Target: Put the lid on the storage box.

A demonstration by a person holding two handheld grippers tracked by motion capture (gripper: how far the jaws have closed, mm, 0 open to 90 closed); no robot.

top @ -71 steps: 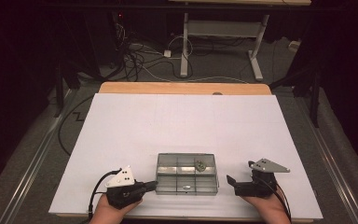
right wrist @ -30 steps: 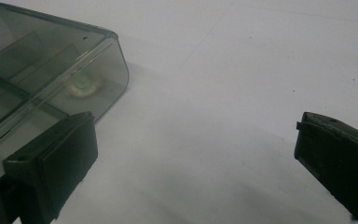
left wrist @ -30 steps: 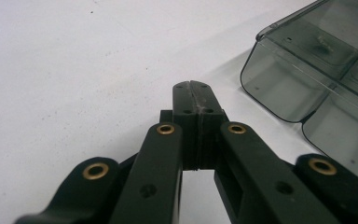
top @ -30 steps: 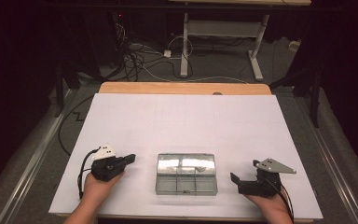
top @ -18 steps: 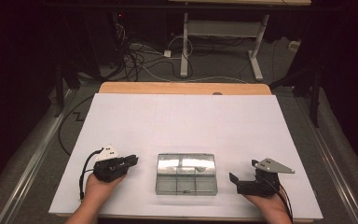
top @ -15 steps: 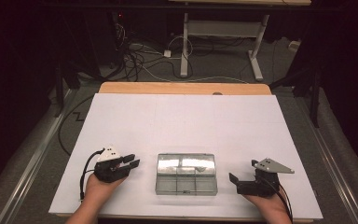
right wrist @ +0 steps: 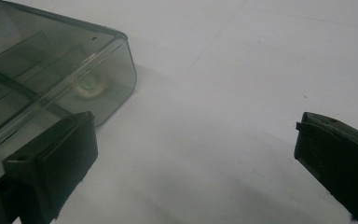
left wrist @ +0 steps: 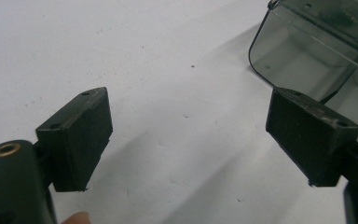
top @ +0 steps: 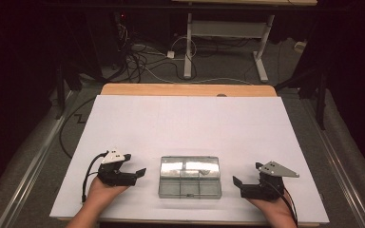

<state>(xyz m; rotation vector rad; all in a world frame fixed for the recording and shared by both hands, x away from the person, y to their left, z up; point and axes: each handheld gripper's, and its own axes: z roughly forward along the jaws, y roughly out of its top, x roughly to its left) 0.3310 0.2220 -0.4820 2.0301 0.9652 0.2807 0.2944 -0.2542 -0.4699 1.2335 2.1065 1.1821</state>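
Observation:
A clear plastic compartment box [top: 190,176] lies shut near the front middle of the white table top [top: 190,123]. My left gripper [top: 134,165] rests to its left, a short gap away, and points at it. Its jaws have just been opening and stand wide apart with nothing between them [left wrist: 189,135]; the box corner [left wrist: 307,42] lies beyond the right jaw. My right gripper [top: 247,174] rests to the right of the box, open and holding nothing [right wrist: 191,158]. In the right gripper view a small pale round piece [right wrist: 91,86] shows through the box wall [right wrist: 51,70].
A wooden strip [top: 185,90] runs along the table's far edge. Behind it, cables [top: 142,61] lie on the dark floor by the legs of a desk frame [top: 187,47]. Metal rails run down both sides of the table.
The left gripper drew back leftward from the box's left side, then its jaws went from shut to wide open. The right gripper and the box stayed where they were.

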